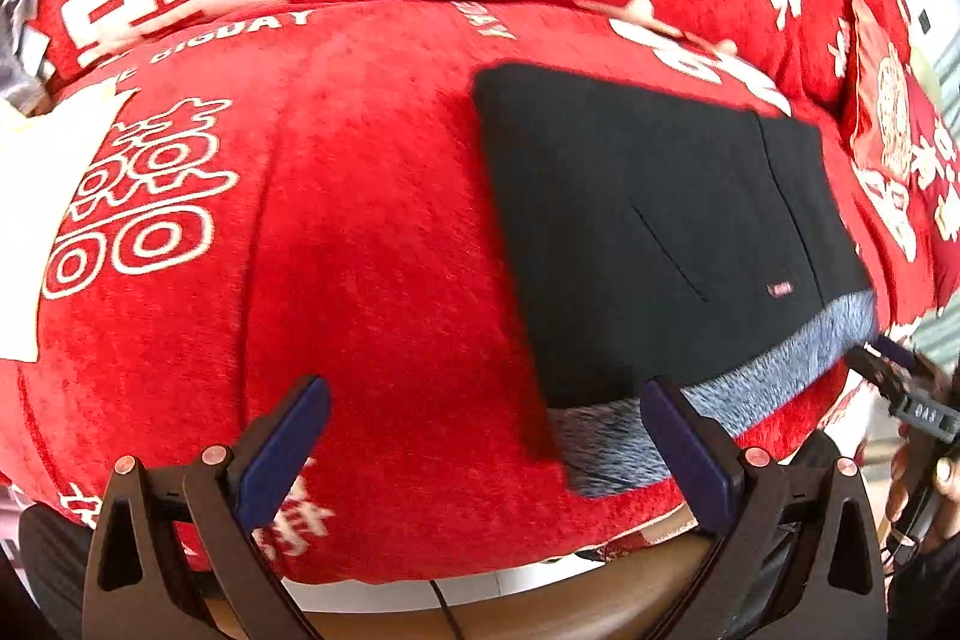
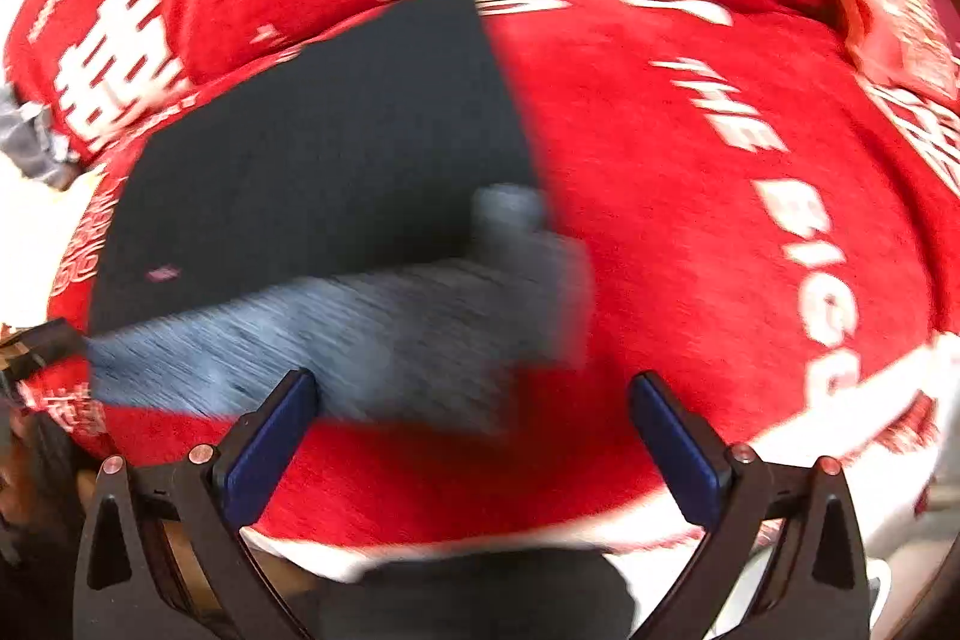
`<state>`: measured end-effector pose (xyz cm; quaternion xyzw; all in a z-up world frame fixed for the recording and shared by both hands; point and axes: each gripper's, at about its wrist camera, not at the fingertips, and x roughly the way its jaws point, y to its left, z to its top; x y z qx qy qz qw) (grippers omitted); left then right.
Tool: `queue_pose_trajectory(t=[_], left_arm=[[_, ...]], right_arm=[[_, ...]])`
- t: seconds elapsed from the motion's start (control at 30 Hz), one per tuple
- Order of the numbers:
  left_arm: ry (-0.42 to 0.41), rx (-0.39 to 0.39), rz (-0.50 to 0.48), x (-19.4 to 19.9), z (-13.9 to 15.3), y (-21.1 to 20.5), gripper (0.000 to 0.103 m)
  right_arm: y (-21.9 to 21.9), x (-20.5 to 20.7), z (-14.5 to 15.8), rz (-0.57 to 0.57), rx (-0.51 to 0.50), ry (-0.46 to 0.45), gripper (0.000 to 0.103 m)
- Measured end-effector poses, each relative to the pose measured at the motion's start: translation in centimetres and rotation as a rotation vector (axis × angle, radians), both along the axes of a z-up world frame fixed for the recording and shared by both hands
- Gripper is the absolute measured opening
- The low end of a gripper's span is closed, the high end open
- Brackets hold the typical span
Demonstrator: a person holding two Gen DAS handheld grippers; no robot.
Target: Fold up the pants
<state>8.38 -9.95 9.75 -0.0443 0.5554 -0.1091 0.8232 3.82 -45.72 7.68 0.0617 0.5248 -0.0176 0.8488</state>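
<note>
Black pants (image 1: 654,232) lie folded into a flat rectangle on a red plush cover, with a grey fleecy lining strip (image 1: 768,370) showing along the near edge and a small label near it. My left gripper (image 1: 486,430) is open, just short of the pants' near left corner, nothing between its fingers. In the right wrist view the same pants (image 2: 312,148) lie left of centre and the grey strip (image 2: 360,334) is blurred. My right gripper (image 2: 474,418) is open and empty, near the strip's right end. The right gripper (image 1: 900,388) also shows at the far right of the left wrist view.
The red cover (image 1: 360,250) with white printed characters drapes over a cushioned seat and its backrest. A red patterned cushion (image 1: 882,118) sits at the right. White sheets (image 1: 36,196) lie at the left. The seat's front edge falls off just below the grippers.
</note>
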Motion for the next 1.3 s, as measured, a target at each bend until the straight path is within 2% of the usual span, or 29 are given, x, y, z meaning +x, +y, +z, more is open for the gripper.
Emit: queue_pose_trajectory(t=[0.1,0.17,0.23,0.33,0.5,0.63,0.7,0.8,0.93,1.03,1.1,1.17,1.3], left_arm=[[0.007,-0.025,0.022,0.8,-0.1,1.7,0.103],[0.032,-0.060,0.004,1.4,-0.4,1.8,0.103],[0.062,-0.119,-0.022,2.0,-0.8,1.5,0.103],[0.088,-0.180,-0.030,3.0,-1.1,0.5,0.103],[0.138,-0.245,-0.041,4.9,-2.2,-1.2,0.103],[0.169,-0.260,-0.062,5.7,-3.2,-2.0,0.103],[0.182,-0.258,-0.075,6.1,-3.8,-2.4,0.103],[0.178,-0.287,-0.075,6.6,-4.2,-2.6,0.103],[0.158,-0.302,-0.111,7.1,-4.2,-3.4,0.103],[0.151,-0.291,-0.169,7.3,-4.2,-5.4,0.103],[0.126,-0.232,-0.178,7.2,-4.1,-6.5,0.103],[0.130,-0.234,-0.170,7.5,-4.2,-6.6,0.103],[0.136,-0.243,-0.181,7.7,-4.3,-6.6,0.103]], right_arm=[[-3.9,-1.7,1.3,-0.063,-0.052,-0.038,0.103],[-6.2,-2.2,2.3,-0.104,-0.009,-0.071,0.103],[-8.0,-1.5,2.7,-0.116,0.075,-0.097,0.103],[-8.3,1.5,1.9,-0.038,0.251,-0.089,0.103],[-5.6,6.4,-0.5,0.122,0.364,-0.024,0.103],[-2.7,9.0,-2.3,0.267,0.463,0.024,0.103],[-1.6,9.5,-3.2,0.313,0.461,0.044,0.103],[-0.5,9.3,-2.9,0.373,0.421,0.018,0.103],[-0.6,10.0,-3.0,0.390,0.465,0.016,0.103],[0.6,10.8,-3.3,0.429,0.560,0.024,0.103],[1.4,11.0,-3.2,0.441,0.512,0.014,0.103],[2.1,10.9,-3.2,0.471,0.461,0.004,0.103],[1.8,10.7,-3.3,0.482,0.475,-0.007,0.103]])
